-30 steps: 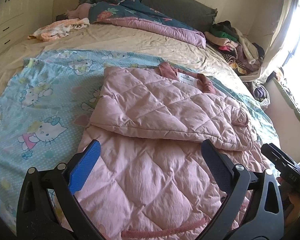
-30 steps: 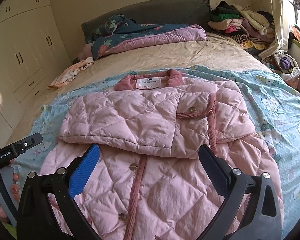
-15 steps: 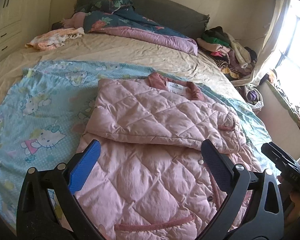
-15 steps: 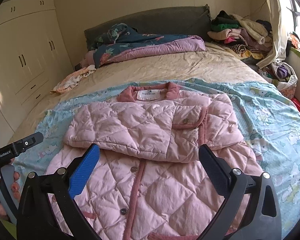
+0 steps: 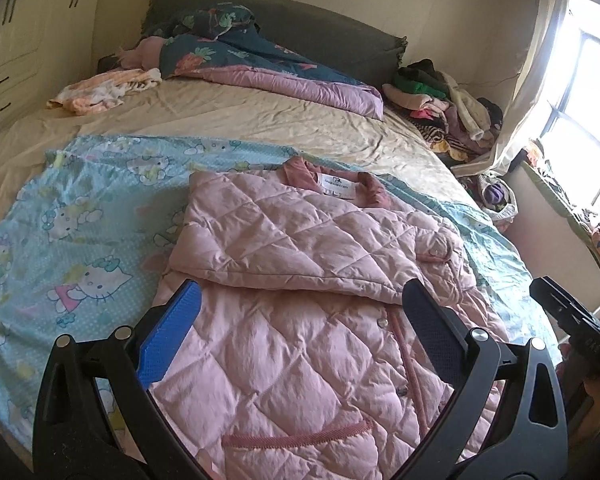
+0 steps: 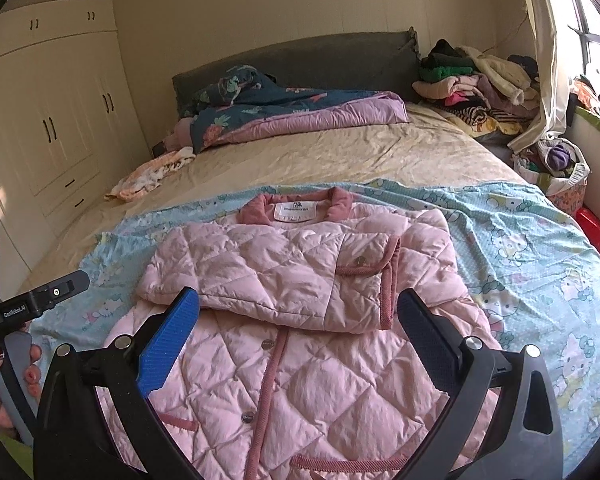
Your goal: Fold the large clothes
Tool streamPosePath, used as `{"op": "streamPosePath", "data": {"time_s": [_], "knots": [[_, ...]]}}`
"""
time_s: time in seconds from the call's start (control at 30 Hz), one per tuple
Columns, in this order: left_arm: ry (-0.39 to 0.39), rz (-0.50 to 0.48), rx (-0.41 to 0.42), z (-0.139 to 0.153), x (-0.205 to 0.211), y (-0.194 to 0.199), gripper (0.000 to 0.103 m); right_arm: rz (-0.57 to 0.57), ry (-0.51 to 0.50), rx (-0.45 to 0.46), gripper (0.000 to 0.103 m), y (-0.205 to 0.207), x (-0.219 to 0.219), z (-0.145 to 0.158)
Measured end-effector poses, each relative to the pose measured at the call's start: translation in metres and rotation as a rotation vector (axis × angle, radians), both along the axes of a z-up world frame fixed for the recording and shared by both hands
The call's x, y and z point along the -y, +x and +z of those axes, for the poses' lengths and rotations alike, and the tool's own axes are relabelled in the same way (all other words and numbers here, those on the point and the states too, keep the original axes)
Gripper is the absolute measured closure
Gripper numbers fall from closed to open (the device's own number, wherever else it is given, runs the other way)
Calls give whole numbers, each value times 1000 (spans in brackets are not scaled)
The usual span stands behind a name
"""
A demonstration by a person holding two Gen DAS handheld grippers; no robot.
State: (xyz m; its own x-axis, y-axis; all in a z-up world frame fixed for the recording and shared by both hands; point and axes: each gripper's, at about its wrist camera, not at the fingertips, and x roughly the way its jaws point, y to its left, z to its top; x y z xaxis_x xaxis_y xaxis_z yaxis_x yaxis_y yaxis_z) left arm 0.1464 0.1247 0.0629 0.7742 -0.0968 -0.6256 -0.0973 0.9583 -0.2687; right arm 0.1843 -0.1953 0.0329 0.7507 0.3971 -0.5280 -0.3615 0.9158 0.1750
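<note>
Fingers first: the left gripper (image 5: 298, 330) has its blue-padded fingers (image 5: 168, 338) spread wide apart with nothing between them, hovering over the near half of the jacket. Same story on the right gripper (image 6: 298, 330): fingers (image 6: 168, 338) wide apart, empty, poised above the button front.

Right below both sits the pink quilted puffer jacket (image 6: 300, 320), lying flat on the pale blue cartoon-cat print sheet (image 5: 80, 240). Its hem, out of frame under the tools, is nearest the grippers, and its long axis runs straight away from them toward the dusty-rose collar (image 6: 296, 206) with the white label. Both sleeves are already folded across the chest, making a thick band (image 5: 300, 240) just beyond the fingertips. The dark pink corded placket (image 6: 268, 392) and its snaps run up the middle of the lower body.

Here's the relation that matters: the hem lies toward the person, under and behind the fingers, and the collar lies dead ahead. Neither hand looks clearly nearer; the left sits over the jacket's left side, the right over the centre and right. My read is that the next fold wants each gripper on its own hem corner, carrying the bottom up and away along that axis toward the collar. The puffy fabric will likely spring back, so expect a bulky fold.

Farther out, beige bed sheet (image 6: 340, 152), a dark floral and lilac duvet (image 6: 300, 112) against the grey headboard (image 6: 300, 60), and a heap of clothes (image 6: 472, 76) at the far right corner.
</note>
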Motion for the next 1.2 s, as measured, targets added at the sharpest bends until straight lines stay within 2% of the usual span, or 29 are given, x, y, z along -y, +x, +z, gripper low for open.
{"op": "streamPosePath", "data": {"time_s": [0.5, 1.2], "knots": [[-2, -6, 42, 10, 5, -22, 9, -11, 5, 44, 4, -23, 14, 13], [13, -16, 35, -5, 18, -49, 9, -16, -12, 52, 4, -46, 32, 0]]}}
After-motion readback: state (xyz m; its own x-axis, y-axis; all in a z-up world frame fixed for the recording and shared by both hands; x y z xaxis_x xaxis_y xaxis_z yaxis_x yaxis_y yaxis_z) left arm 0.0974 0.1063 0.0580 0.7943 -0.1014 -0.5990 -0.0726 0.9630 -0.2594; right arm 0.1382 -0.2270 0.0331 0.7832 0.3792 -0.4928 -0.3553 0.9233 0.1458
